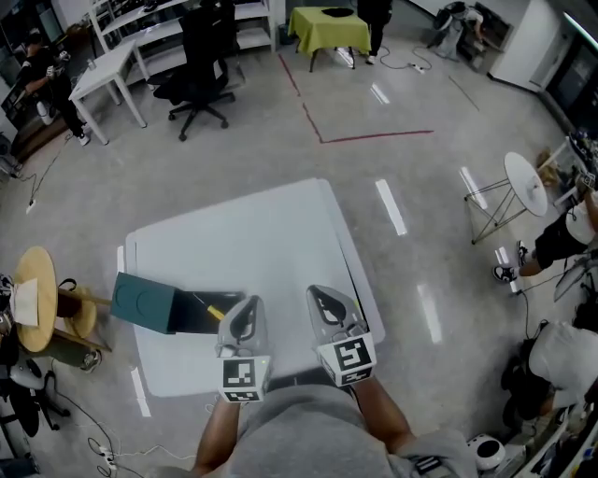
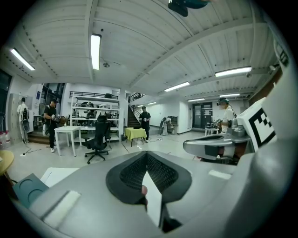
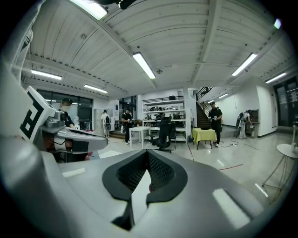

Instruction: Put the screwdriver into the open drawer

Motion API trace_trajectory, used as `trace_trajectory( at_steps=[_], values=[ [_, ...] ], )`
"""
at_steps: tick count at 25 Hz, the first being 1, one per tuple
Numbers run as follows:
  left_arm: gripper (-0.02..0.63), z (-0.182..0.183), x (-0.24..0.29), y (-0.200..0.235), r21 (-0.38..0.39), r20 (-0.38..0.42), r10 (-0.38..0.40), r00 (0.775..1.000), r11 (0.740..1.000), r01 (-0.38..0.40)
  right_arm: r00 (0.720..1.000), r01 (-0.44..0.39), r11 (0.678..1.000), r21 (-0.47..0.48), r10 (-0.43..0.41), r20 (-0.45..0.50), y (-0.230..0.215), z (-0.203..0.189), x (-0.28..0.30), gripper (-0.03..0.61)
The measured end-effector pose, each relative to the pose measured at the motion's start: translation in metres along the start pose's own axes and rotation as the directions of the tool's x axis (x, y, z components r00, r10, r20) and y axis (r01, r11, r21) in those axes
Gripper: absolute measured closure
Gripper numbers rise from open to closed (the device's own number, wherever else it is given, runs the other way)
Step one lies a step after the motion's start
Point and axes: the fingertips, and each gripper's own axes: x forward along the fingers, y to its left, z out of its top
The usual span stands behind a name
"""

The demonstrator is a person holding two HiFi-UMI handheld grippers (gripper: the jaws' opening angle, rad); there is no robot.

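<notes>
A teal drawer box (image 1: 145,301) stands at the white table's (image 1: 271,243) left front edge, its dark drawer (image 1: 192,322) pulled open toward the right. A screwdriver (image 1: 209,308) with a yellow and black handle lies in that drawer. My left gripper (image 1: 249,306) hovers just right of the drawer, jaws shut and empty, pointing out across the room (image 2: 146,154). My right gripper (image 1: 320,297) is beside it over the table's front edge, its jaws closed together with nothing in them (image 3: 148,153). The left gripper view catches the teal box (image 2: 27,187) at its lower left.
A round wooden stool (image 1: 37,297) stands left of the table. Beyond the table are a black office chair (image 1: 201,65), a white desk (image 1: 103,70) and a yellow-covered table (image 1: 327,28). A small round white table (image 1: 525,182) and seated people are at the right.
</notes>
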Motion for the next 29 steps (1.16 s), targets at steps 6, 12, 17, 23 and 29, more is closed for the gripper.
trace_trajectory(
  at_steps=[6, 12, 17, 23, 29],
  values=[
    [0.601, -0.0007, -0.0009, -0.0030, 0.001, 0.000, -0.021, 1.000, 1.000, 0.021, 1.000, 0.011, 1.000, -0.010, -0.011, -0.012, 0.0039, -0.0023, -0.0041, 0.575],
    [0.603, 0.0008, -0.0007, -0.0050, -0.006, 0.006, -0.025, 1.000, 1.000, 0.025, 1.000, 0.011, 1.000, -0.017, -0.011, -0.021, 0.0043, -0.0029, -0.0060, 0.575],
    [0.601, -0.0009, -0.0009, -0.0023, -0.008, 0.005, -0.024, 1.000, 1.000, 0.024, 1.000, 0.010, 1.000, -0.018, -0.011, -0.023, 0.0065, -0.0026, -0.0037, 0.575],
    [0.603, -0.0011, -0.0005, -0.0031, -0.009, 0.006, -0.028, 1.000, 1.000, 0.028, 1.000, 0.004, 1.000, -0.019, -0.005, -0.031, 0.0083, -0.0055, -0.0034, 0.575],
    [0.601, -0.0008, 0.0024, -0.0032, -0.008, 0.004, -0.035, 0.999, 0.999, 0.035, 0.999, 0.006, 1.000, -0.019, -0.007, -0.033, 0.0073, -0.0041, -0.0028, 0.575]
  ],
)
